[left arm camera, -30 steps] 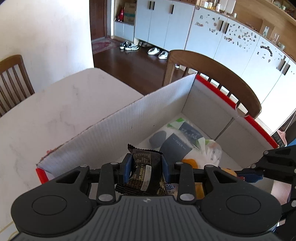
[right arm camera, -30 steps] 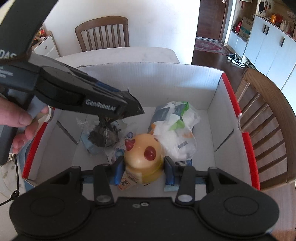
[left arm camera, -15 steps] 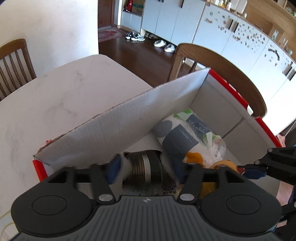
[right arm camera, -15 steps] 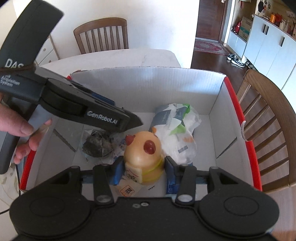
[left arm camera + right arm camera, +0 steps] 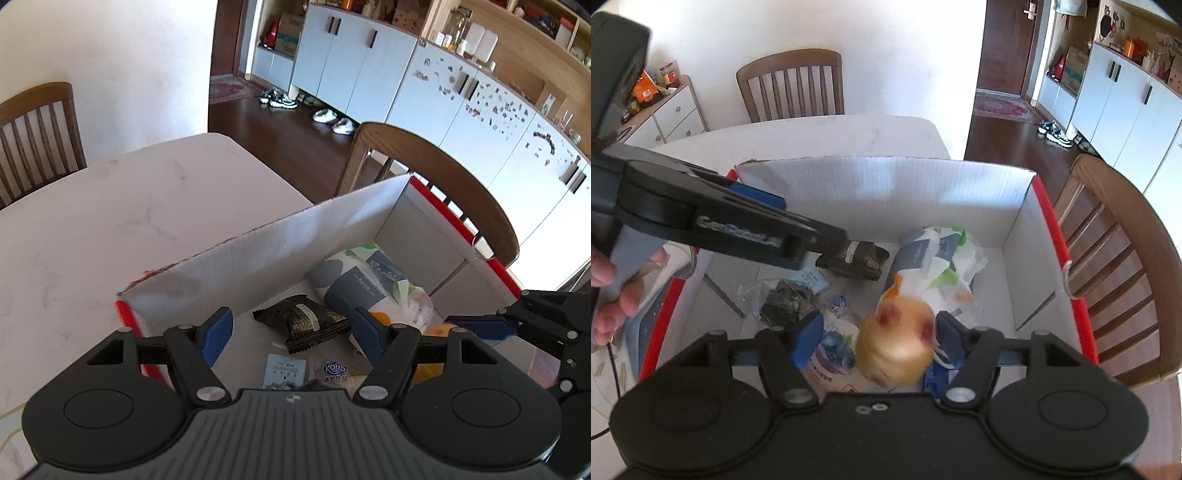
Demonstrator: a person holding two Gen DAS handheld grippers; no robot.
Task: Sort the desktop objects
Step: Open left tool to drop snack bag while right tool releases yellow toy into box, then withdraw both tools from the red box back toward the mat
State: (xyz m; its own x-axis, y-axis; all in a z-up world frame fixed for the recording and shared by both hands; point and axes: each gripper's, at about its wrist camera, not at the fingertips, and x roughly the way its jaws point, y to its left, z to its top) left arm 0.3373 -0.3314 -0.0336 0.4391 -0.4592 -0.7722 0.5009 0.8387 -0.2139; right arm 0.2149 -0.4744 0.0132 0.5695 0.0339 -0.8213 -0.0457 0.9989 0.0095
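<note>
Between the right gripper's (image 5: 875, 339) blue pads (image 5: 809, 334), over the box floor: a yellow chick-shaped toy (image 5: 895, 341), blurred, red cheeks up toward the camera, touching neither pad. Jaws opening, so by the look of it a release just under way, toy dropping among the things already sorted. Long axis hard to read through the blur; orange tuft aimed toward the far wall.

Farther in, on the white floor: a dark foil snack packet (image 5: 303, 322), flat, long axis slanting from near left to far right in the left wrist view, crimped ends at either tip, pale label across the middle. Lying ahead of the left gripper (image 5: 291, 338), free of both pads. Jaws spread wide, nothing pinched; probably just let go so the packet stays inside.

Just beside the packet, a paper-wrapped roll (image 5: 360, 275) in grey, white and green, lying on its side, pointing toward the far right corner. Nearer, a small printed card (image 5: 284, 371), a second crumpled dark wrapper (image 5: 788, 304), a blue-and-white pouch (image 5: 833, 354).

Around all this, a red-edged white cardboard box (image 5: 886, 184), walls upright, keeping the loose items corralled. Under it, a pale marble table (image 5: 92, 229); wooden chairs (image 5: 792, 86) close by. At the left edge of the right wrist view, a hand (image 5: 605, 291) on the left gripper's handle.
</note>
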